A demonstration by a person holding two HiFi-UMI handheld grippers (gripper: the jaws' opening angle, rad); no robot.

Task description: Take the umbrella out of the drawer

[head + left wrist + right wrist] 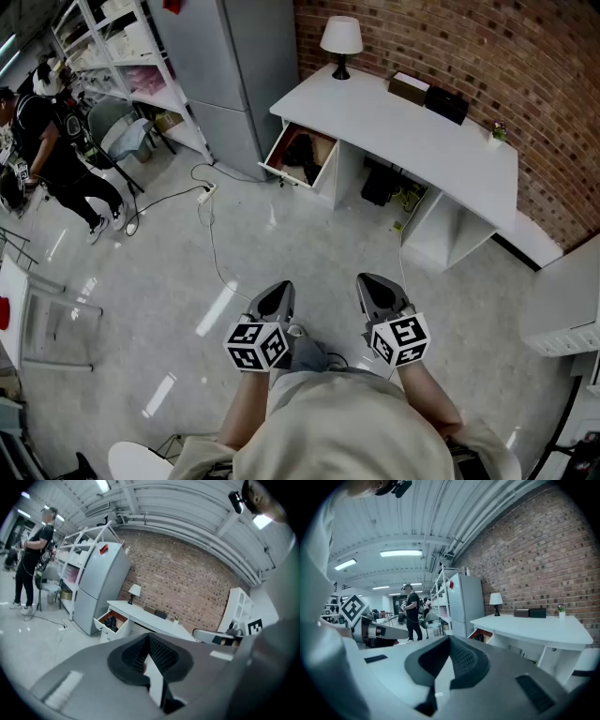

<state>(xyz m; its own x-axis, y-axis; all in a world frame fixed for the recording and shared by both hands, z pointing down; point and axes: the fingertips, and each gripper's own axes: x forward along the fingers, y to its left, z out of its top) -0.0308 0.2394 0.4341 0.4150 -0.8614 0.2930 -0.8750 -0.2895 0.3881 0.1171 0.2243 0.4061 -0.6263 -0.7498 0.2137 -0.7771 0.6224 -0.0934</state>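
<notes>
The white desk (441, 150) stands against the brick wall, and its left drawer (302, 157) is pulled open. A dark thing, probably the umbrella (300, 152), lies inside the drawer. The same open drawer (111, 622) shows small in the left gripper view, and its edge (480, 634) in the right gripper view. My left gripper (277, 298) and right gripper (377, 292) are held side by side close to my body, far from the desk. Both are shut with nothing between the jaws.
A grey fridge (234, 66) stands left of the desk, with white shelving (127, 56) beyond it. A cable and power strip (206, 192) lie on the floor between me and the drawer. A person (56, 159) stands at far left. A lamp (341, 42) and boxes (427, 94) sit on the desk.
</notes>
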